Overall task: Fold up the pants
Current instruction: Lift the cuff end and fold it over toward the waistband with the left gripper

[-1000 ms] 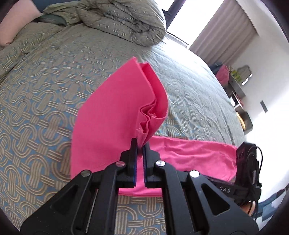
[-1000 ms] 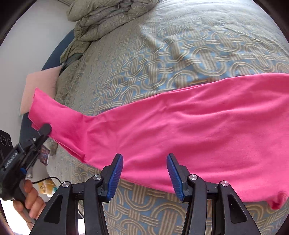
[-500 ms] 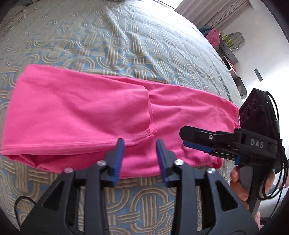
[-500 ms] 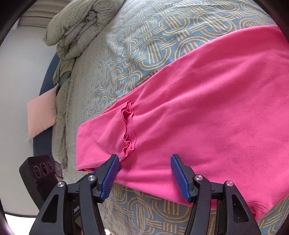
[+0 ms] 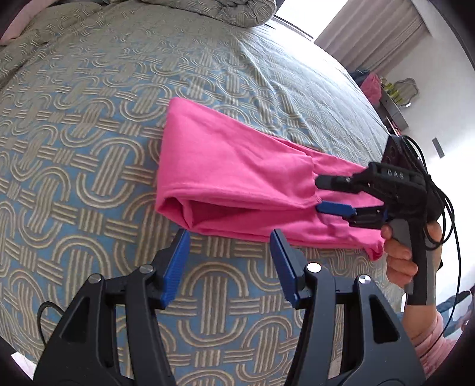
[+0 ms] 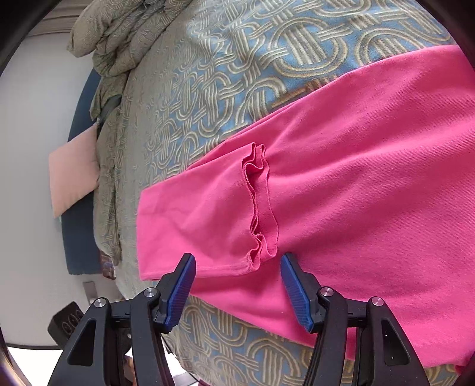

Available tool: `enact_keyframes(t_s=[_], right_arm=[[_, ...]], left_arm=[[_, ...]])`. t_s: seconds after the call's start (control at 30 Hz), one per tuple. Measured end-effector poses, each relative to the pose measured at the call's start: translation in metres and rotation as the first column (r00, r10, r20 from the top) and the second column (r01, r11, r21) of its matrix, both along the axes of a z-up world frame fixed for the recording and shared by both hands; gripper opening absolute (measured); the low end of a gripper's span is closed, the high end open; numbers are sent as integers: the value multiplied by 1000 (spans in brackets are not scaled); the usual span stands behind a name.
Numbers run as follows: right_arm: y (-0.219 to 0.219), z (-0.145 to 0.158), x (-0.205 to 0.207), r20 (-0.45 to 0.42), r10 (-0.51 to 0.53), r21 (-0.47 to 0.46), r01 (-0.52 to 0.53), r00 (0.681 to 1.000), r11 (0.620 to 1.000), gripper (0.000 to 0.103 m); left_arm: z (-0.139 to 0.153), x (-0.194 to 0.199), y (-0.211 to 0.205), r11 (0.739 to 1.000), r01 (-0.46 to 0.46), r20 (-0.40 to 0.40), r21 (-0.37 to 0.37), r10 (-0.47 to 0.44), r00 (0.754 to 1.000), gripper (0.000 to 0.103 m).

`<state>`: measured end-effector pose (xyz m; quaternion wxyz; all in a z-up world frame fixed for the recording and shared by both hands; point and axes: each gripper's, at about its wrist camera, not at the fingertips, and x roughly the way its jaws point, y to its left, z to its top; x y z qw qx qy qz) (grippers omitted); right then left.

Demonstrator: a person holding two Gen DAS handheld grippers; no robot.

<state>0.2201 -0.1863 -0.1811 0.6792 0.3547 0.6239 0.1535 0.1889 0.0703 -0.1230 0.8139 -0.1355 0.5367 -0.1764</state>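
Observation:
Pink pants (image 5: pixel 237 175) lie on the patterned bedspread (image 5: pixel 89 148), their leg end folded back over the rest. The folded hem (image 6: pixel 261 205) is ruffled and lies across the cloth. My left gripper (image 5: pixel 228 261) is open and empty, just short of the fold's near edge. My right gripper (image 6: pixel 237 285) is open and empty, its tips at the near edge of the pants by the hem. It also shows in the left wrist view (image 5: pixel 329 196), with its fingers (image 5: pixel 335 207) over the pants.
A rumpled duvet (image 5: pixel 207 12) lies at the head of the bed. A pale pink pillow (image 6: pixel 74 175) leans beside the bed on the left. Curtains (image 5: pixel 371 35) and a shelf with items (image 5: pixel 394 98) stand at the far right wall.
My left gripper let go of the leg end, which now lies folded on the pants, then drew back and opened wide. My right gripper moved in close to the hem.

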Motion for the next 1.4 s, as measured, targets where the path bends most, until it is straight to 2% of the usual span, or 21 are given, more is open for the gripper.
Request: enact_keyframes(t_s=[0.07, 0.13, 0.17, 0.2, 0.33, 0.43, 0.53, 0.57, 0.6, 0.67, 0.73, 0.87, 1.0, 1.07, 1.17, 1.27, 1.3, 1.4], right_arm=[[4, 0, 4, -6, -4, -1, 4, 1000, 1000, 61], [6, 0, 7, -15, -8, -9, 8, 1000, 1000, 61], [7, 0, 9, -19, -14, -13, 14, 1000, 1000, 61], [8, 0, 10, -22, -19, -16, 18, 1000, 1000, 61], [12, 1, 15, -23, -27, -32, 27, 999, 999, 61], [16, -1, 20, -25, -32, -38, 32, 999, 999, 61], [20, -4, 26, -28, -46, -43, 44, 999, 998, 58], [23, -2, 28, -15, -39, -56, 38, 999, 998, 36], [25, 1, 28, 14, -15, -87, 16, 1000, 996, 8], [31, 8, 28, 52, 15, -170, -6, 999, 985, 7], [32, 18, 23, 79, 9, -187, 6, 997, 982, 6], [21, 58, 9, 190, -9, -183, 44, 982, 982, 6], [12, 89, -6, 282, 32, -236, 37, 959, 971, 6], [5, 85, -10, 278, 34, -300, 53, 960, 952, 6], [-10, 56, -9, 206, 13, -348, 60, 979, 935, 6], [-22, 27, -10, 151, 0, -357, 54, 989, 933, 11], [-25, 20, -10, 127, -3, -370, 50, 992, 928, 17], [-35, 15, -13, 131, -32, -330, 74, 991, 941, 23]], left_arm=[[-6, 4, -7, 1000, 15, -1, -18, -15, 1000, 56], [-14, 15, -15, 999, 7, -5, -35, -8, 1000, 47], [-19, 21, -17, 999, 2, -11, -41, -3, 1000, 40], [-22, 25, -17, 999, -3, -22, -46, 2, 1000, 38], [-41, 42, -11, 996, -61, -78, -72, 55, 995, 37], [-40, 40, -4, 993, -75, -72, -90, 69, 995, 36], [-36, 36, 4, 994, -91, -52, -66, 88, 995, 36], [-36, 37, 6, 993, -99, -47, -61, 96, 994, 36], [-35, 36, 9, 992, -111, -40, -54, 109, 993, 36], [-35, 36, 13, 990, -135, -28, -37, 134, 991, 36], [-35, 35, 17, 988, -155, -12, -10, 154, 988, 36], [-33, 31, 17, 990, -140, -7, 28, 140, 990, 34], [-30, 22, 8, 994, -87, 1, 71, 87, 996, 34], [-32, 16, 4, 995, -49, -20, 85, 50, 999, 34], [-33, 12, 2, 994, -35, -36, 99, 39, 999, 34], [-31, 12, 6, 994, -40, -48, 100, 45, 998, 34], [-30, 11, 8, 994, -39, -50, 99, 44, 998, 34], [-21, 9, 9, 993, -31, -34, 110, 35, 999, 35]])
